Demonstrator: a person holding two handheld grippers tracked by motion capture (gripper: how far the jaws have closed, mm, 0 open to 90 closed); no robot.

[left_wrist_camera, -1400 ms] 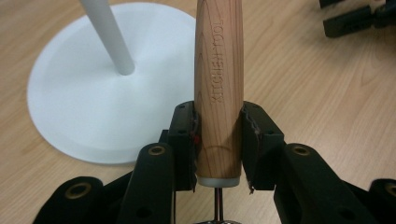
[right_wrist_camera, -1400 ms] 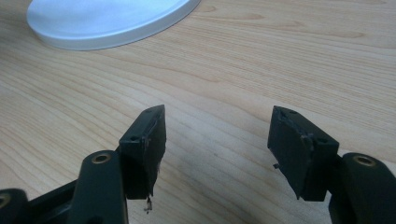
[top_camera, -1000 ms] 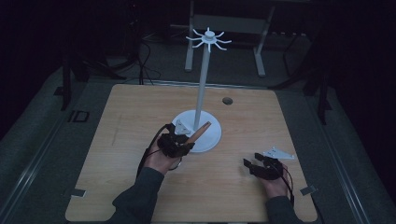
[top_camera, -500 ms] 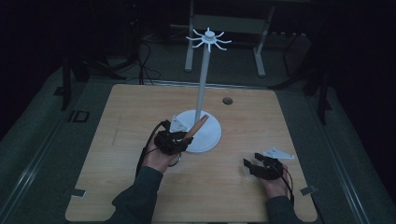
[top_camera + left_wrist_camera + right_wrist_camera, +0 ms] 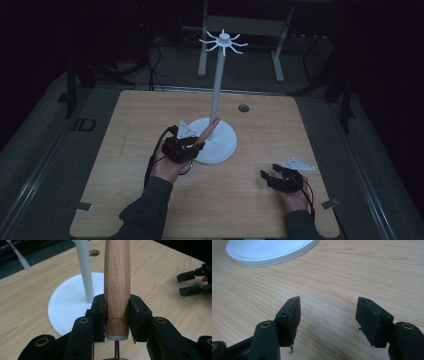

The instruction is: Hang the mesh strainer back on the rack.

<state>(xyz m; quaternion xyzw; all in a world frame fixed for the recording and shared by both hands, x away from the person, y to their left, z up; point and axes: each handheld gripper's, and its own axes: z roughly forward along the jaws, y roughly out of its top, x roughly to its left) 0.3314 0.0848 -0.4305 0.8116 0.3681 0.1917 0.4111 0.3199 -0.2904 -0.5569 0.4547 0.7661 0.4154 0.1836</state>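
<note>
2 grippers, left gripper [image 5: 116, 315] jaws clamped on wooden handle [image 5: 117, 285], right gripper [image 5: 328, 320] jaws wide apart, empty

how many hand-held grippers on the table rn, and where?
2. The left hand-held gripper is at the white stand's base, shut on a wooden tool handle. The right hand-held gripper sits open near the table's front right.
</note>
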